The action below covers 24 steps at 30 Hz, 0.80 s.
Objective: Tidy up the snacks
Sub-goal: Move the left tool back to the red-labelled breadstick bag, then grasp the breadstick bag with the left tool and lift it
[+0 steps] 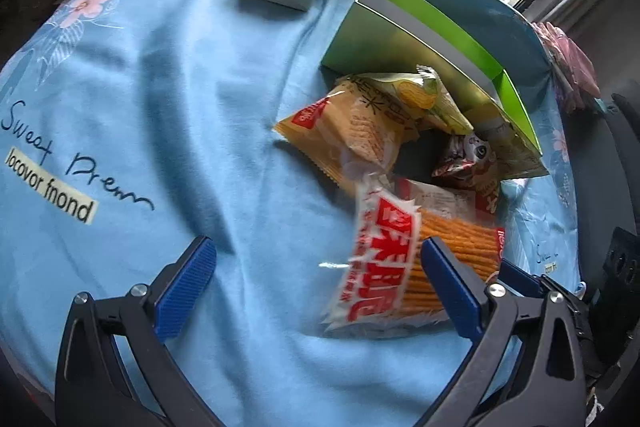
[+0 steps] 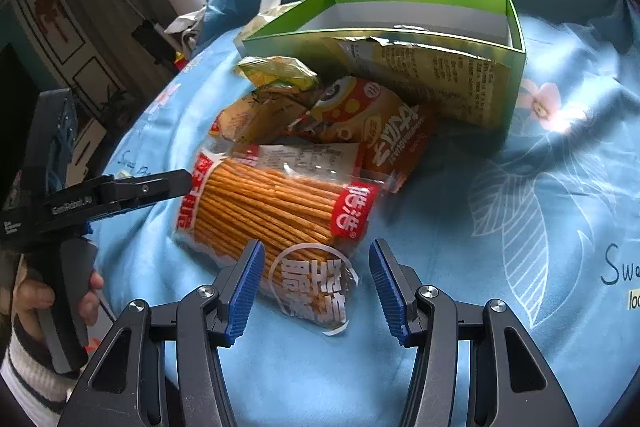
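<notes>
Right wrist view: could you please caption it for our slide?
Open right hand-held gripper over a pretzel-stick packet, snack bags piled before an empty green box.

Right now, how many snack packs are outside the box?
5: stick bag nearest; cracker pack behind it; orange cartoon pack beside that; yellow-green pack further back; gold bag leaning on the green box. More may hide underneath.

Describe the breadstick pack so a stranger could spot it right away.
Find the green box on the blue cloth; snack bags are piled in front of it. The breadstick pack lies nearest the claws, the only clear pack, showing thin orange sticks with red ends.
</notes>
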Available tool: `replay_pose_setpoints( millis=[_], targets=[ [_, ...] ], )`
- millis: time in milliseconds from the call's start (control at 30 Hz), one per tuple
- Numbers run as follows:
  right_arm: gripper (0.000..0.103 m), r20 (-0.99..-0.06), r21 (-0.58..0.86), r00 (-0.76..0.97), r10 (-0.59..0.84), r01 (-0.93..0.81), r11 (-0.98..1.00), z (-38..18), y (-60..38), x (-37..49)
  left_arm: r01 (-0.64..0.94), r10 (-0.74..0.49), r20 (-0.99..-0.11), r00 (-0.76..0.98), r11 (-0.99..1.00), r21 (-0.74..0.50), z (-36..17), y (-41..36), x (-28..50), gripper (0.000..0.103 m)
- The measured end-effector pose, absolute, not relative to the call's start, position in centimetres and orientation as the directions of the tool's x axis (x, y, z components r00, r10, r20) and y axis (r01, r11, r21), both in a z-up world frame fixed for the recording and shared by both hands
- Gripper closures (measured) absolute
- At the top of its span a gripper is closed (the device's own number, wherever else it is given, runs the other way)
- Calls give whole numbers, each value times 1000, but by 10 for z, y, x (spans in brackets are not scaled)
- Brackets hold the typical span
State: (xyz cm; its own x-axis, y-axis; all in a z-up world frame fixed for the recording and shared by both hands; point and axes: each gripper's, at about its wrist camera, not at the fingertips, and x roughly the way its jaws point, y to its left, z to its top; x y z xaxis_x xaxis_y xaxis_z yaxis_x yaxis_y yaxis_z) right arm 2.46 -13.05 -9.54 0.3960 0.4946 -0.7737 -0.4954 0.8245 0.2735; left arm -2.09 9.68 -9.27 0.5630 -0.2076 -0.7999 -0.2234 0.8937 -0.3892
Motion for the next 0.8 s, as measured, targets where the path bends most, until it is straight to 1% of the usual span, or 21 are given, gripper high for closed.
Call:
replay_pose_setpoints(
  millis=[167, 267, 433, 567, 800],
  targets=[
    [48, -779, 278, 388, 493, -491, 826, -97, -133, 26, -184, -244, -794, 557, 896, -405, -92, 89, -20, 1],
    [48, -779, 295, 371, 505, -493, 818, -99, -130, 27, -177, -242, -799, 551, 901, -395, -93, 85, -20, 1],
    [48, -780, 291, 366, 507, -504, 813, -99, -126, 28, -146, -296, -789, 538, 889, -433, -94, 75, -19, 1],
    [48, -780, 297, 360, 512, -507, 809, -99, -126, 30, -136, -264, -807, 528, 912, -387, -96, 65, -17, 1],
    [48, -774, 320, 351, 527, -502, 803, -101, -130, 30, -103, -296, -795, 529, 908, -406, -97, 58, -15, 1]
  ],
)
